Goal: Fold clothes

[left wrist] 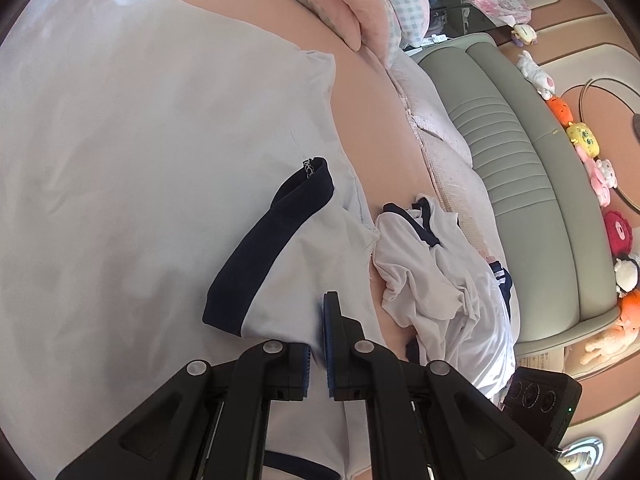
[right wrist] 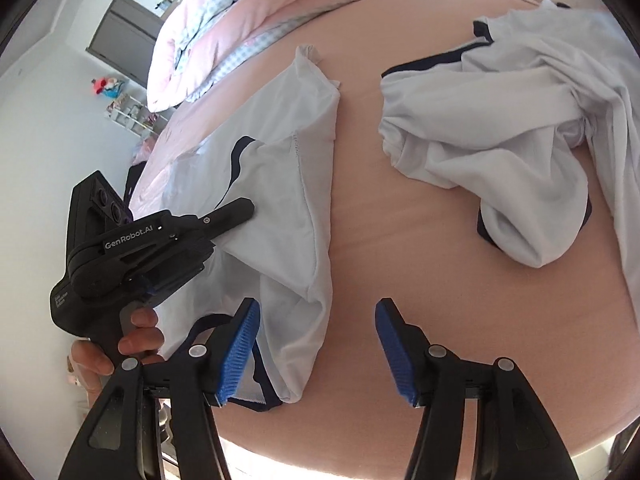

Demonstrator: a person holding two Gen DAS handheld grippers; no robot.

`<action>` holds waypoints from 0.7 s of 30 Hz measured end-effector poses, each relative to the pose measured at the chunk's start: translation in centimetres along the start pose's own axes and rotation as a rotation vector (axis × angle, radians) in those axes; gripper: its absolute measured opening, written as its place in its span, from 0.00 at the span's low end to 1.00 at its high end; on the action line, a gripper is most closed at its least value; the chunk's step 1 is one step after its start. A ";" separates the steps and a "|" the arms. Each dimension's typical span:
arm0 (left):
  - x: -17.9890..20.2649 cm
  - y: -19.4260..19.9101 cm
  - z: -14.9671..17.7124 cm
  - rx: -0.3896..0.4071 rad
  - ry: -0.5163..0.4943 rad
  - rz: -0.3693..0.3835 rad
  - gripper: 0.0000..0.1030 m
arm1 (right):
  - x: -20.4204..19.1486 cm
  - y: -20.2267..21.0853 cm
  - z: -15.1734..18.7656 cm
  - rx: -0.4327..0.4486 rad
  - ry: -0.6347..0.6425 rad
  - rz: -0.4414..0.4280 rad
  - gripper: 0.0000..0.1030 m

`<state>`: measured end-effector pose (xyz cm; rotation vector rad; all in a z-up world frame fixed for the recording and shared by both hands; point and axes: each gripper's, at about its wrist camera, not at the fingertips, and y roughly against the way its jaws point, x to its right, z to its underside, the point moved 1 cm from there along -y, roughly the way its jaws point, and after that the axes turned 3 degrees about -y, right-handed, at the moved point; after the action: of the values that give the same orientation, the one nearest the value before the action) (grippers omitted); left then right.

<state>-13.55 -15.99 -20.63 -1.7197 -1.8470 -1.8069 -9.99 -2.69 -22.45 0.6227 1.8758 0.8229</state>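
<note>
The step in hand appears to be a fold of the pale shirt with navy trim, which lies partly doubled over on the pink bed sheet, its navy-edged sleeve turned up in the left wrist view. The left tool is clamped together on a pinch of this shirt's cloth, held by a hand at the lower left of the right wrist view. The right tool stands with its blue pads apart; the left-hand pad lies against the shirt's lower folded edge, the other over bare sheet, and nothing is gripped between them. In my judgement the fold is partway done: one side is laid over, the hem end is loose and rumpled. The next move likely calls for the right tool to take a fresh hold on the hem or the free corner, while the left keeps its pinch so the layers do not slide. A second heap of white, navy-trimmed garments lies crumpled well apart to the right, not yet dealt with. The surface is a bed, soft and likely to let cloth drag. A pink and checked quilt is bunched at its far end. A grey-green padded headboard and a row of soft toys border the bed; a grey cabinet stands against the white wall.
</note>
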 end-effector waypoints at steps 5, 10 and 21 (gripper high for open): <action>0.1 -0.2 0.1 -0.007 -0.005 -0.009 0.04 | -2.3 -1.4 -0.5 0.030 0.106 0.066 0.58; 0.3 -0.3 0.0 -0.002 -0.006 -0.002 0.04 | -3.8 -2.8 -1.2 0.044 0.194 0.111 0.33; 2.0 -2.0 0.8 -0.055 -0.039 0.029 0.04 | -0.7 -1.5 -0.7 0.088 0.182 0.281 0.07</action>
<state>-15.14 -13.54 -20.87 -1.8033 -1.7936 -1.8427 -10.46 -4.35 -22.96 0.9077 2.0253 1.0094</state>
